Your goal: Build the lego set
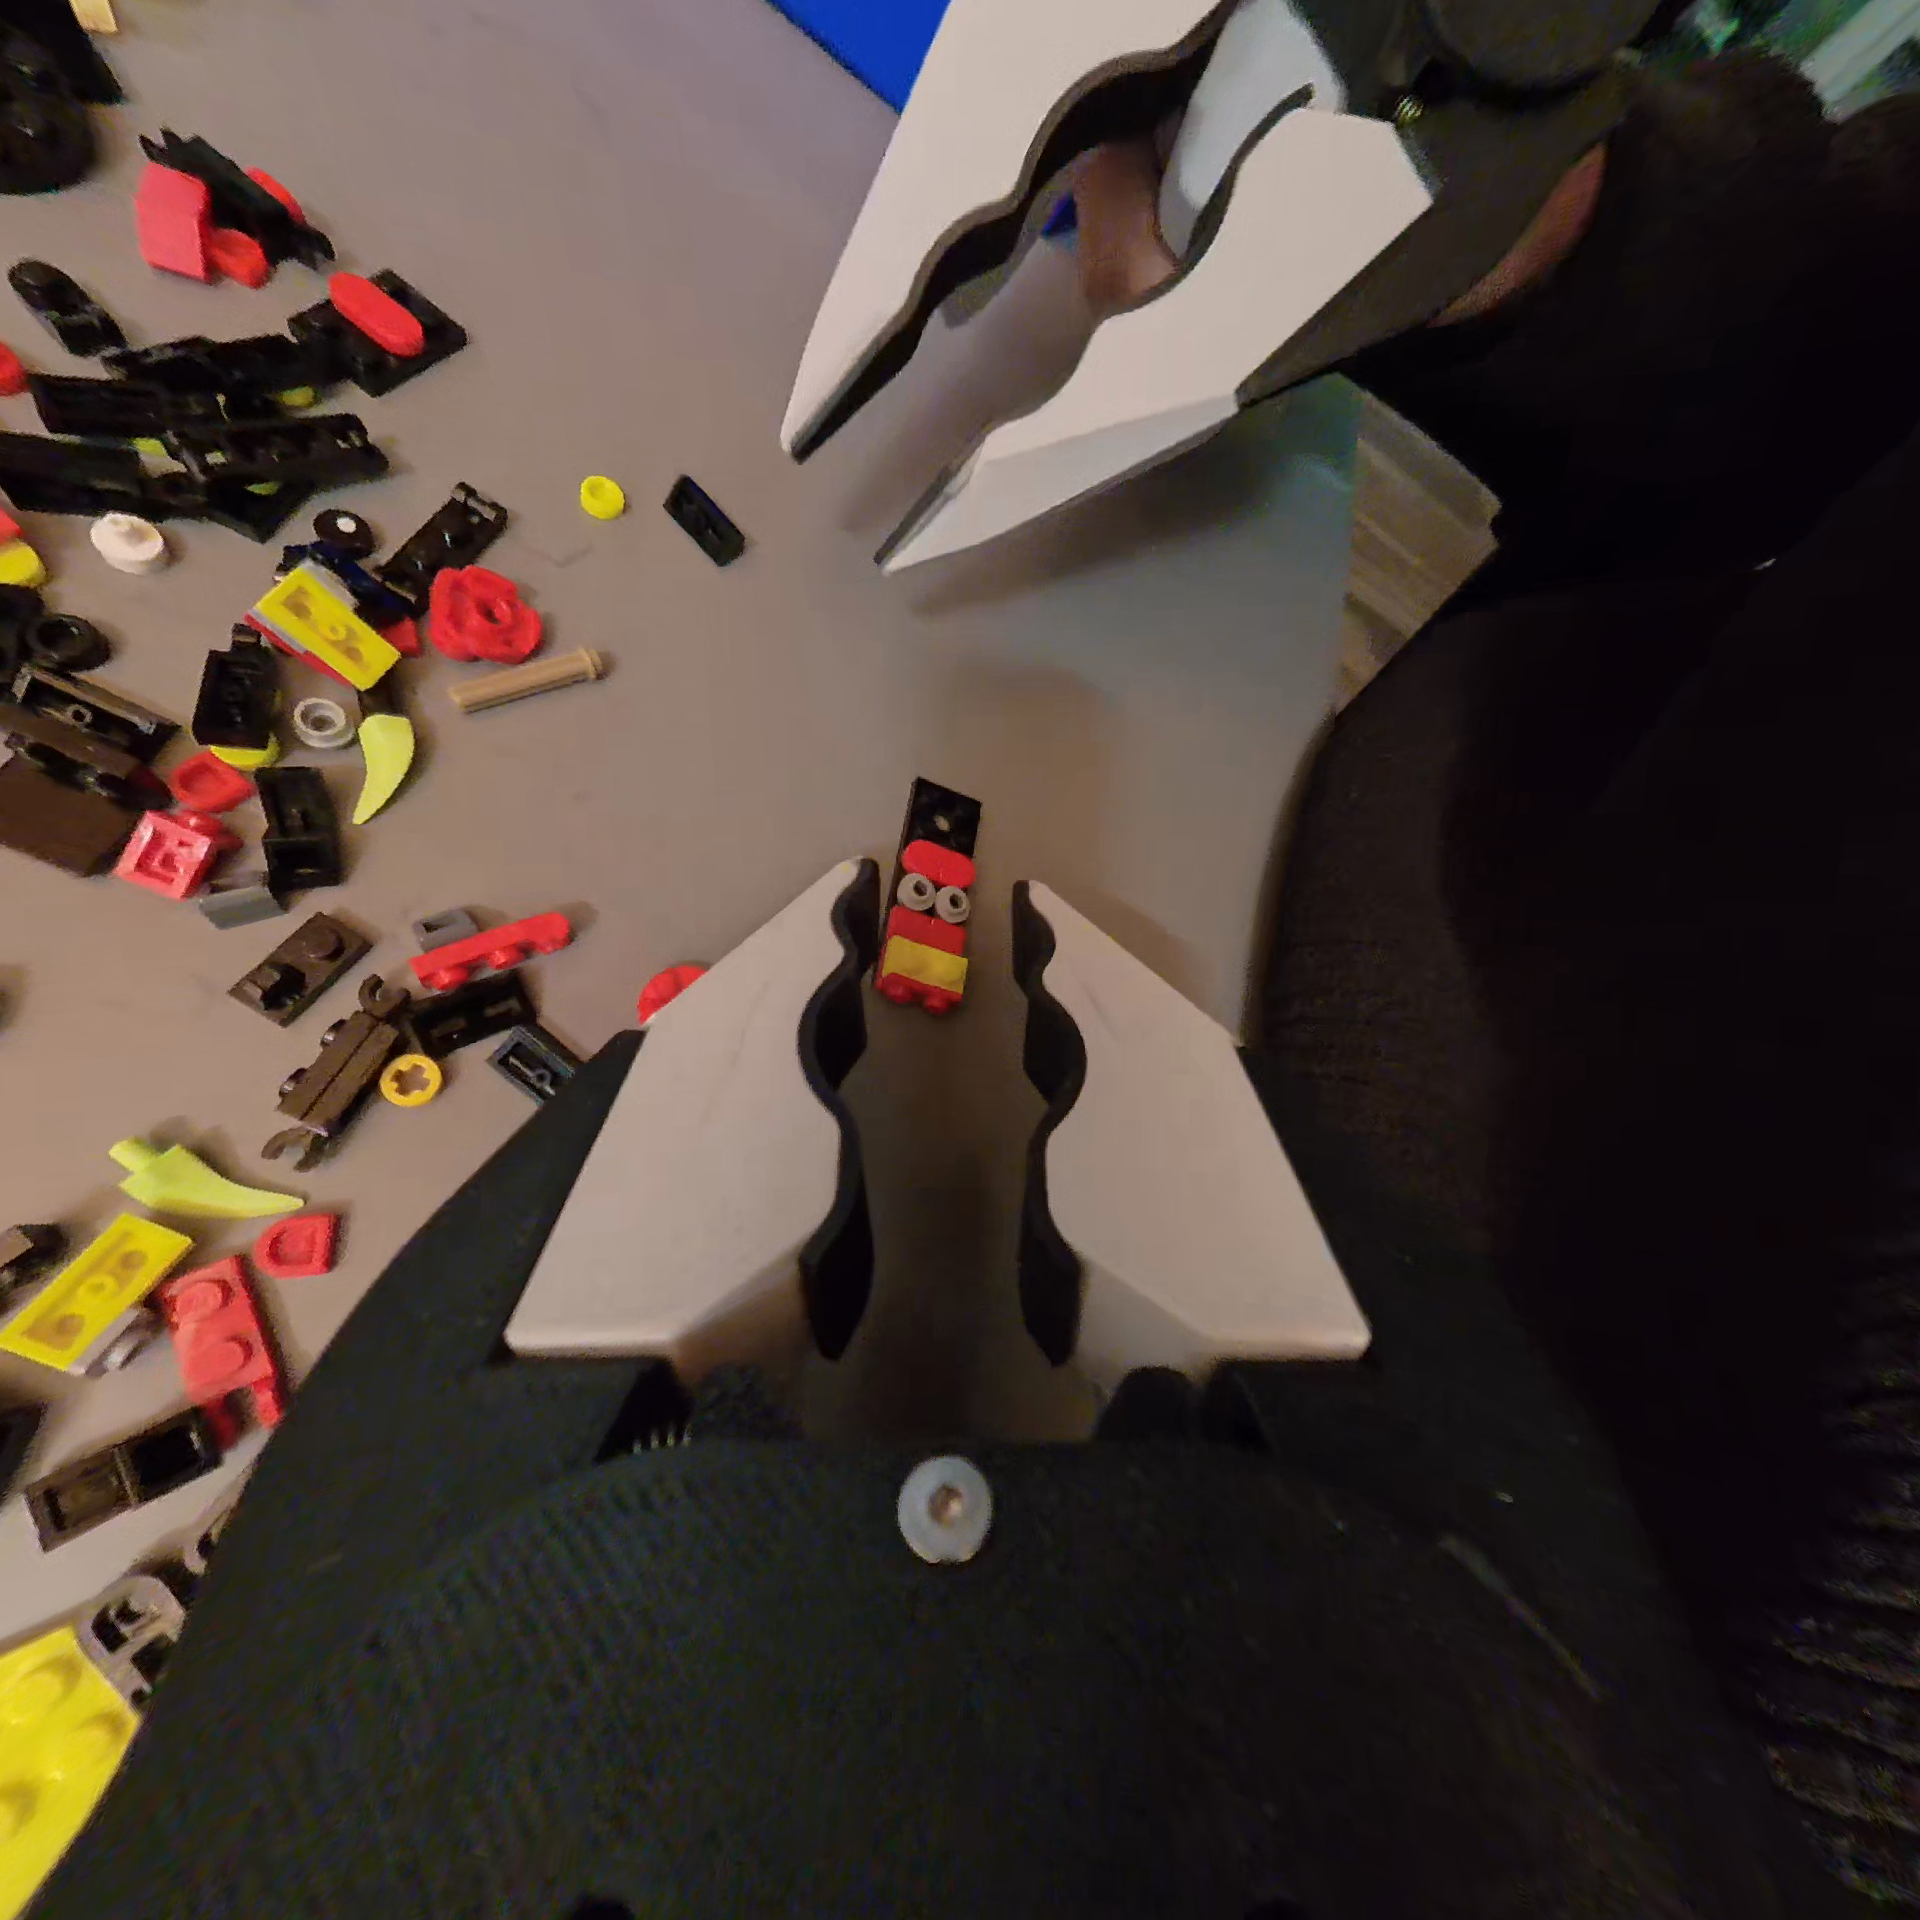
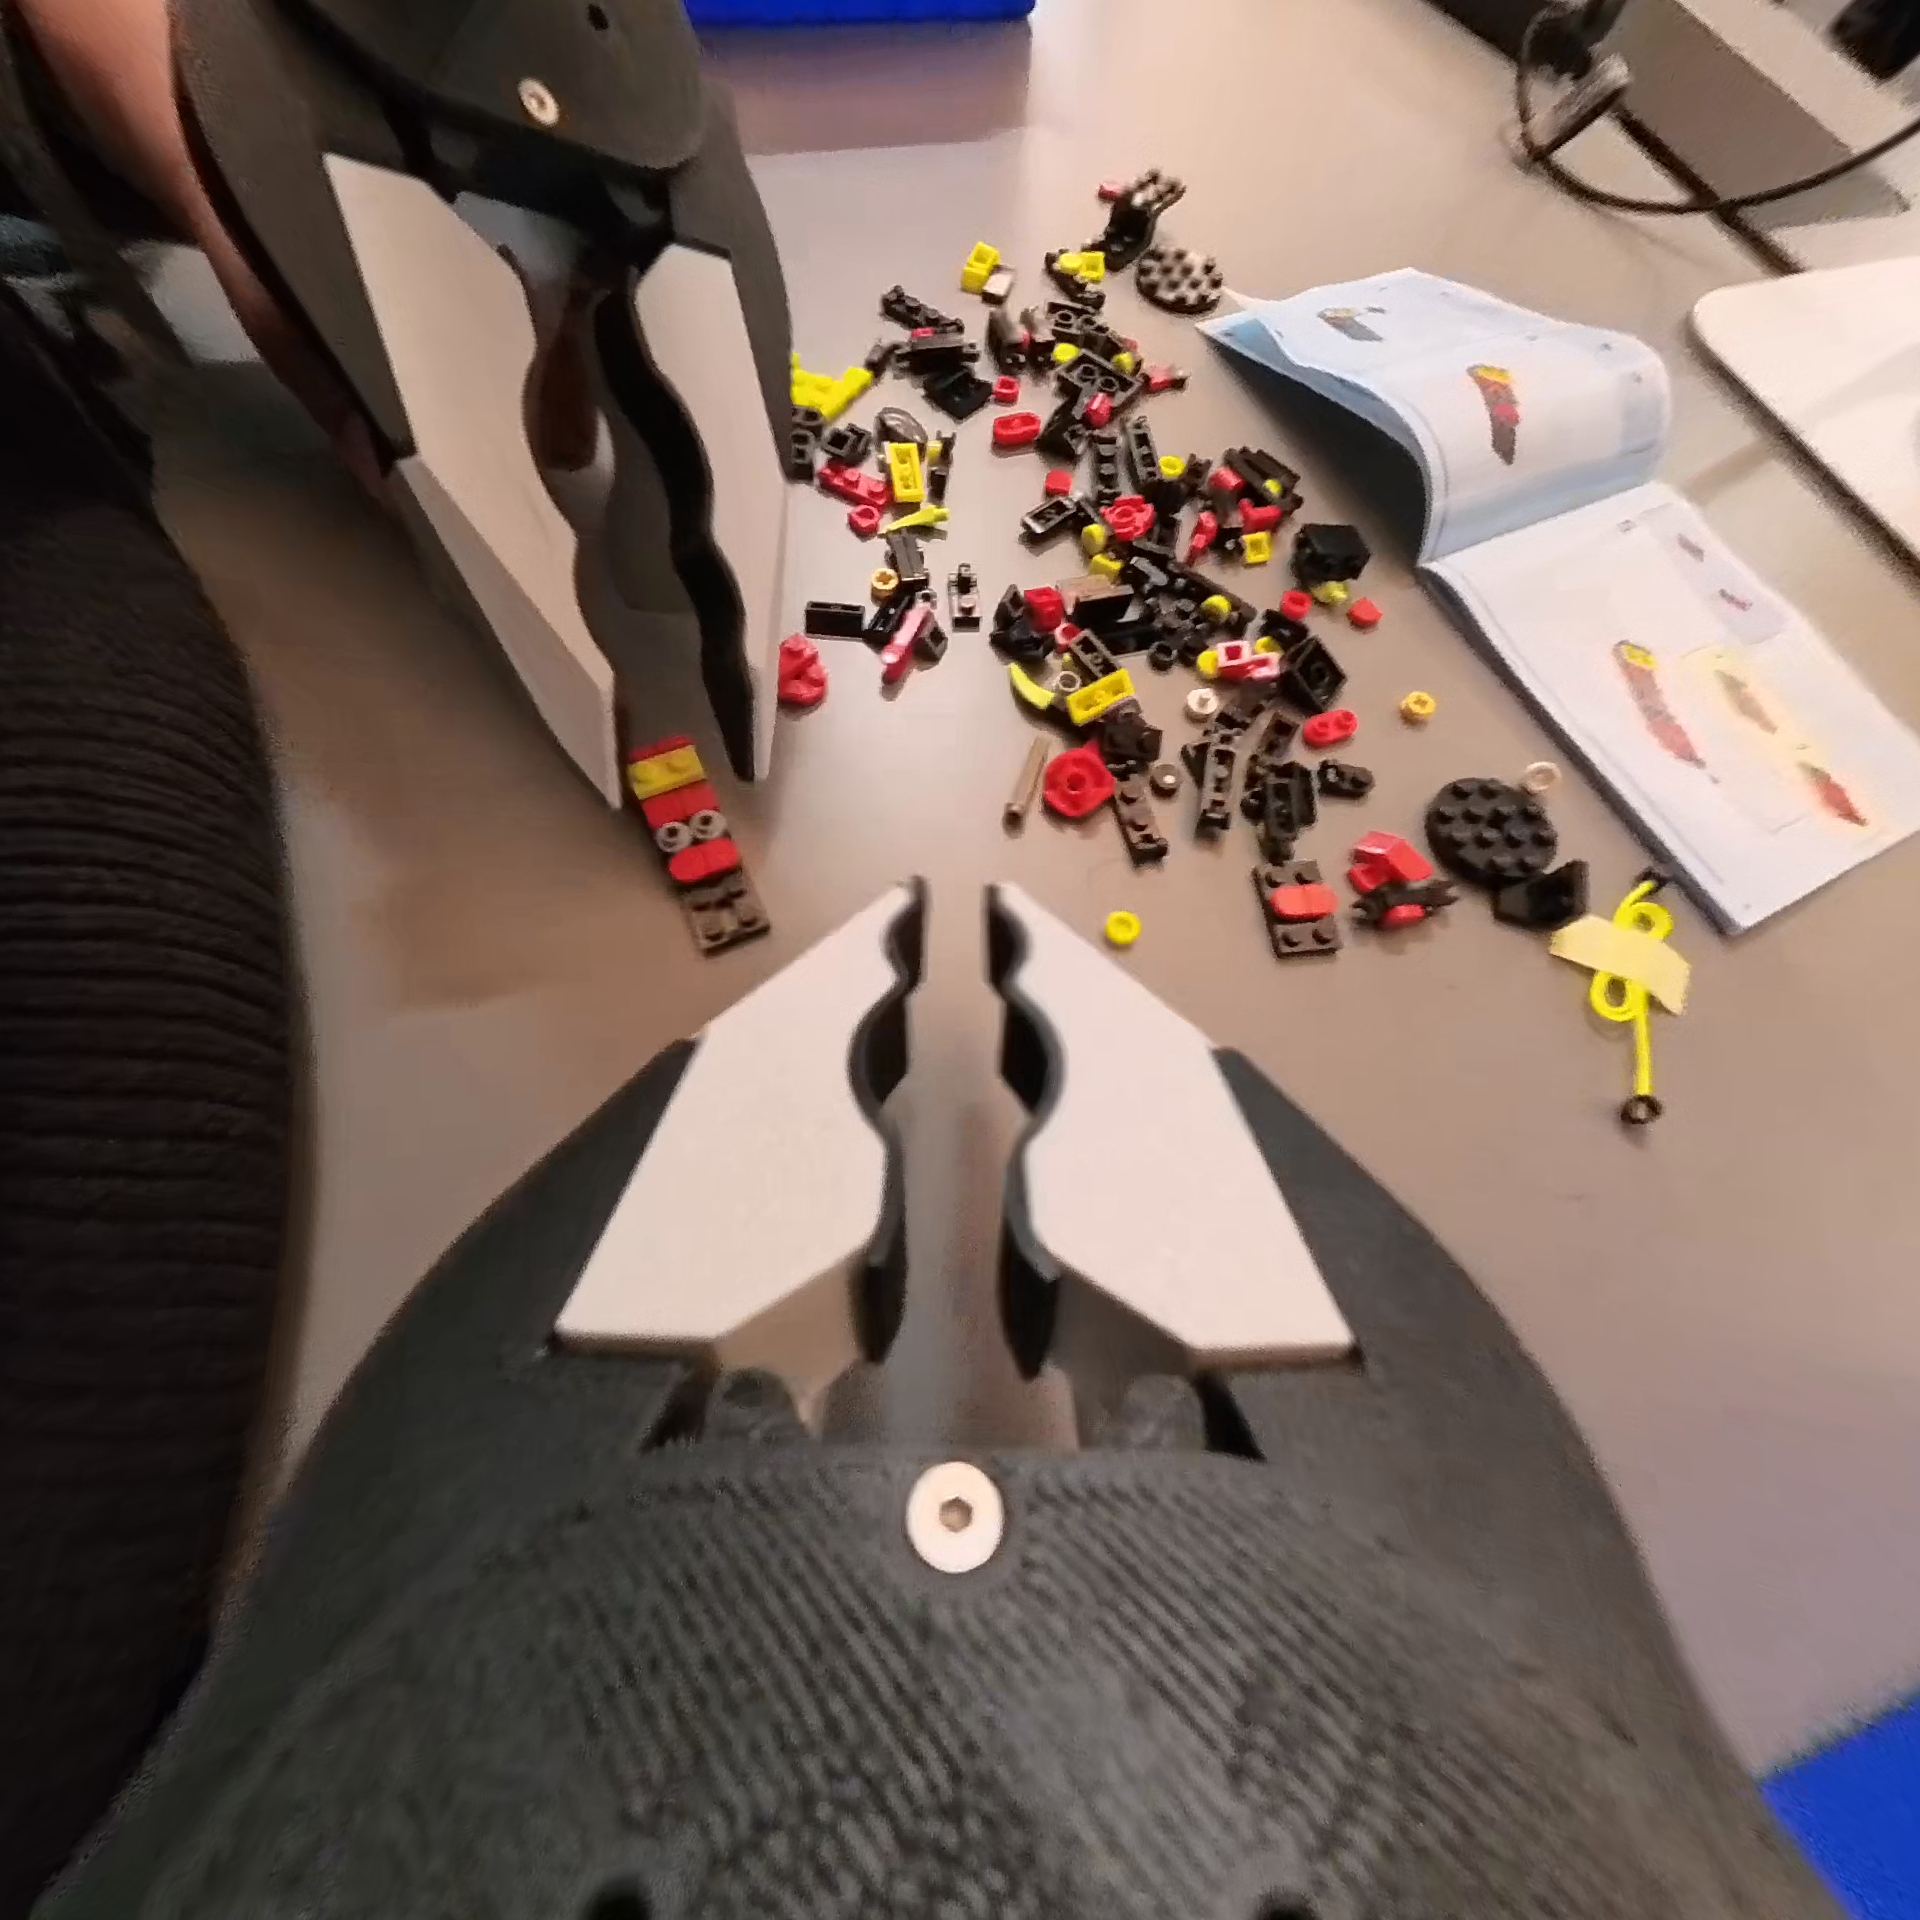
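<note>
- Grey bench (image 2: 1299,1247) carries everything; loose red, black & yellow lego pieces (image 2: 1122,582) lie scattered across it.
- My left hand-held gripper (image 1: 940,883): jaws apart, straddling the small lego assembly (image 1: 928,914) w/o pinching it.
- Assembly: black plate base, red/yellow bricks, two grey round studs on top; lies flat on bench near my body.
- My right hand-held gripper (image 2: 954,899): jaws nearly together, narrow gap, nothing btwn them, just beside the assembly.
- Instruction booklet (image 2: 1621,582) lies open beyond the pile.

Red/yellow/blk lego assembly (image 1: 928,914), grey table (image 1: 665,208), white tongs (image 1: 940,894).
</note>
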`<state>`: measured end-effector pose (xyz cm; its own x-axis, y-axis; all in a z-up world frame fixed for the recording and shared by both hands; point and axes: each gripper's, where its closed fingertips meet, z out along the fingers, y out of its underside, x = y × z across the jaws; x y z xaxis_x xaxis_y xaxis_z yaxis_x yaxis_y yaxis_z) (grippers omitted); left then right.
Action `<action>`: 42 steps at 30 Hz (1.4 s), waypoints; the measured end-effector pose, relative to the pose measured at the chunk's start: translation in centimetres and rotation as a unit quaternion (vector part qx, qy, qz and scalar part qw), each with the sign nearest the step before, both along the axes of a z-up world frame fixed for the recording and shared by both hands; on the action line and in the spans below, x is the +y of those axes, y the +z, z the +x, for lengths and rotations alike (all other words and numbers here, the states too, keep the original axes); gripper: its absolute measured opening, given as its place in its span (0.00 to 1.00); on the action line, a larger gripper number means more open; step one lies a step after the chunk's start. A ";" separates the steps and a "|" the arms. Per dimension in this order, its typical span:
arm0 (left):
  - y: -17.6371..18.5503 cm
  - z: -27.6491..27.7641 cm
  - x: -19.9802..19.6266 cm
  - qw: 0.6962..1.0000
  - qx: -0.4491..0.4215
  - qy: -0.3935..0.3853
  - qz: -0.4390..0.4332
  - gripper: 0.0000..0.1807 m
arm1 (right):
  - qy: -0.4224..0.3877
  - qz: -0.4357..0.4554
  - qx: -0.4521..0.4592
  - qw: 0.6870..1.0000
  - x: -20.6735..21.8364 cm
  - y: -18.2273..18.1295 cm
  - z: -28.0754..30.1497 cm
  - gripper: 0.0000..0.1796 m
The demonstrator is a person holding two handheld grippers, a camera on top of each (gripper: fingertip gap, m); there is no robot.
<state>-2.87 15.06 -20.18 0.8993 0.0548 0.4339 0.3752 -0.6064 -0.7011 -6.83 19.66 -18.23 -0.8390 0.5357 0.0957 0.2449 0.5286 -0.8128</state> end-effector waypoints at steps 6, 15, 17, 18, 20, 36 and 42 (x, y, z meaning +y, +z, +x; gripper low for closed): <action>1.6 0.2 0.6 0.998 -0.037 -0.003 0.051 0.19 | -0.004 -0.044 -0.019 0.999 0.2 0.7 -0.3 0.00; 2.7 -1.4 1.0 0.994 -0.052 0.034 0.088 0.30 | -0.011 -0.013 -0.046 0.999 0.9 -1.2 -0.3 0.00; 3.2 -1.5 1.0 0.993 -0.061 0.037 0.097 0.32 | -0.017 -0.035 -0.042 0.998 0.9 -0.6 -0.5 0.00; 3.4 -1.4 1.0 0.992 -0.068 0.033 0.104 0.31 | -0.022 -0.050 -0.037 0.998 0.9 -0.1 -0.6 0.00; 4.0 -1.1 1.0 0.989 -0.091 0.022 0.115 0.30 | -0.034 -0.066 -0.025 0.997 1.2 0.6 -0.9 0.00; 5.0 -2.8 1.8 0.981 -0.120 0.048 0.147 0.21 | -0.157 -0.095 -0.061 0.981 3.6 0.7 -2.2 0.00; 5.2 -4.0 1.2 0.978 -0.114 0.081 0.158 0.21 | -0.175 -0.118 -0.036 0.977 4.4 2.3 -3.1 0.00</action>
